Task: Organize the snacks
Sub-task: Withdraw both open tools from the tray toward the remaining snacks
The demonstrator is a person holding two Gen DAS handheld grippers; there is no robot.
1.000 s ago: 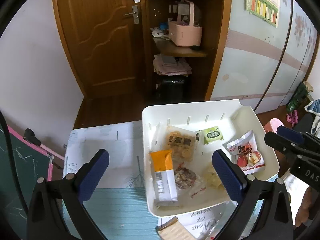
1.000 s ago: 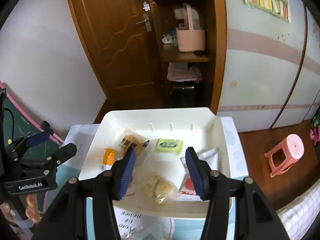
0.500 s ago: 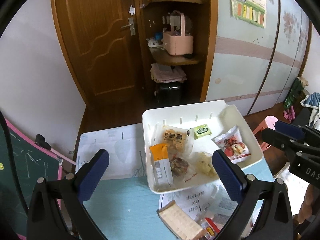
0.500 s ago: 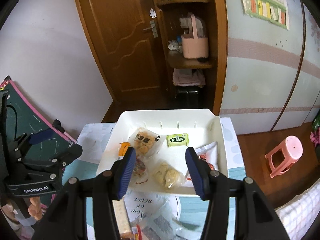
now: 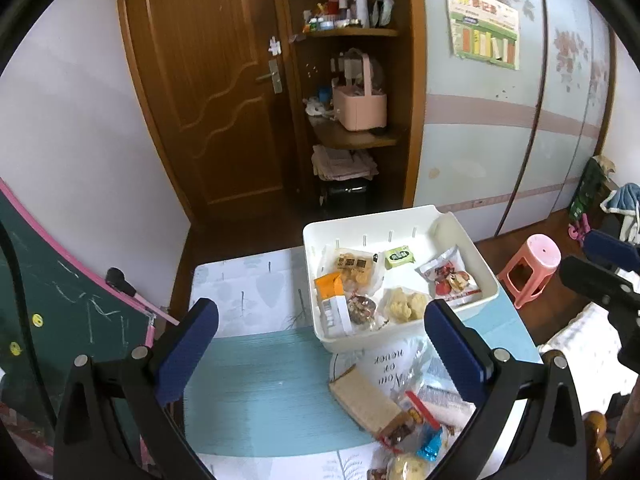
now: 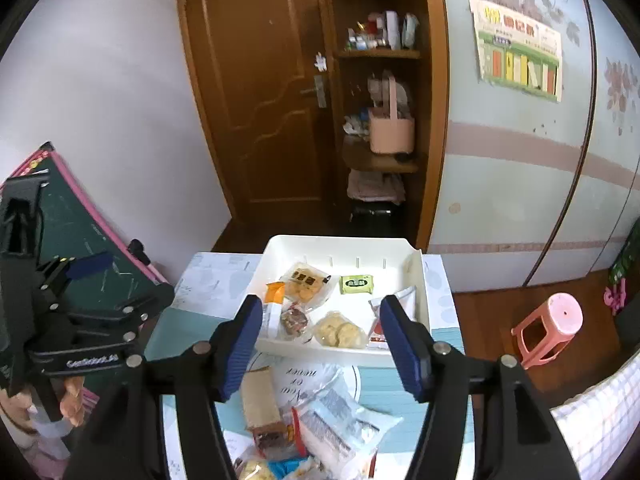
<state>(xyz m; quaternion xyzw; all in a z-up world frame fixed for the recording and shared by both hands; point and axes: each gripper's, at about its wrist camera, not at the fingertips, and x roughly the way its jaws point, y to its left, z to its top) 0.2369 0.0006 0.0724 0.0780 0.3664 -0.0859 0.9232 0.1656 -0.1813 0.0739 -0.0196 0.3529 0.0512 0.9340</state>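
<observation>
Snacks (image 6: 316, 428) below parted right gripper (image 6: 320, 344) jaws

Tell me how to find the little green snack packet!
Look for the white tray on the table, with the snacks lying inside it. Along its far wall, right of the clear bag of brown biscuits, lies the green packet. It is the only green thing in the tray, small, flat and rectangular.

- Left black two-finger gripper with blue ribbed pads (image 5: 320, 344) hangs raised, jaws spread wide, holding nothing.
- Right black two-finger gripper with blue ribbed pads (image 6: 322, 346) sits alongside, likewise parted and empty.
</observation>
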